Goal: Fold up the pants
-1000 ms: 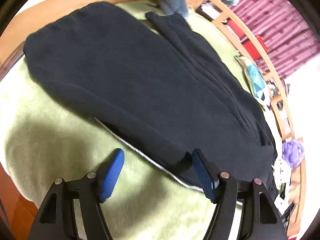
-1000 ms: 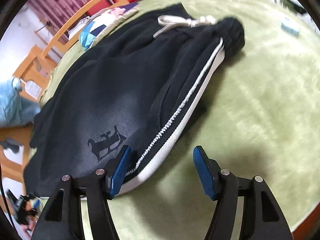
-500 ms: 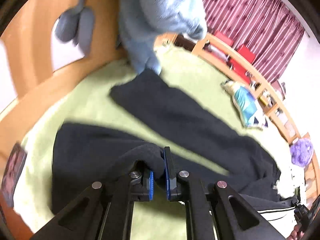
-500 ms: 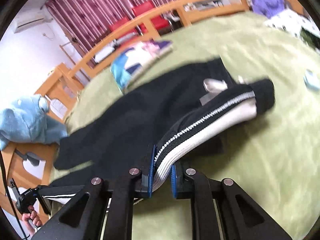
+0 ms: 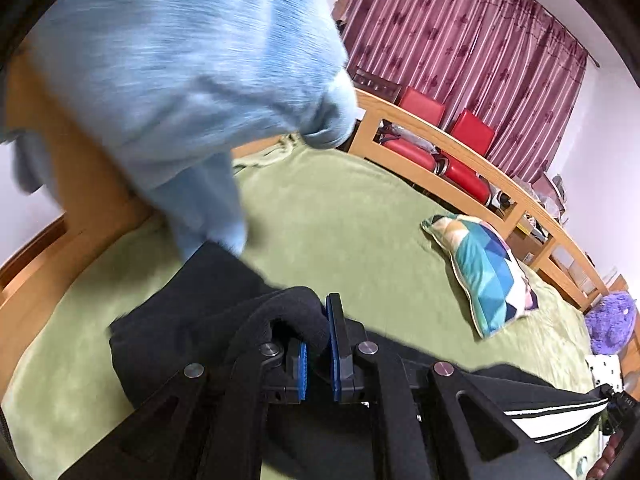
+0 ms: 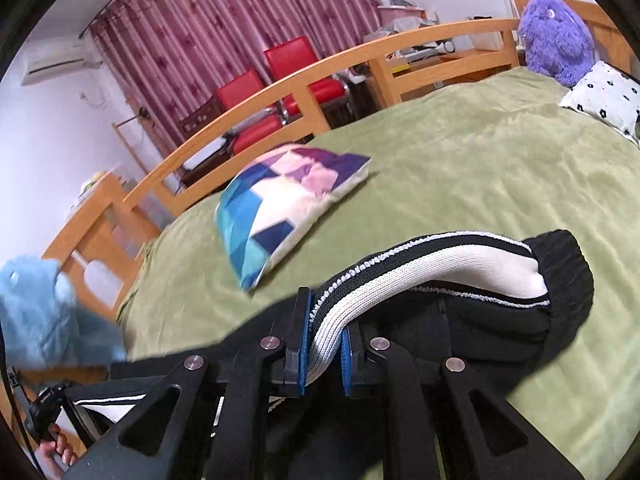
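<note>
In the left wrist view, the left gripper pinches a dark fold of the pants, low in the frame above the green bed. In the right wrist view, the right gripper clamps the striped side seam at lower centre. Both edges should probably travel level, keeping the fabric taut.

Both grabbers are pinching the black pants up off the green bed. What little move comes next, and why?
Probably carry the lifted edge across and lay it over the rest. The left hand-held gripper pinches the dark cuff end, the right hand-held gripper pinches the white-striped side, and part of the pants rests on the blanket.
</note>
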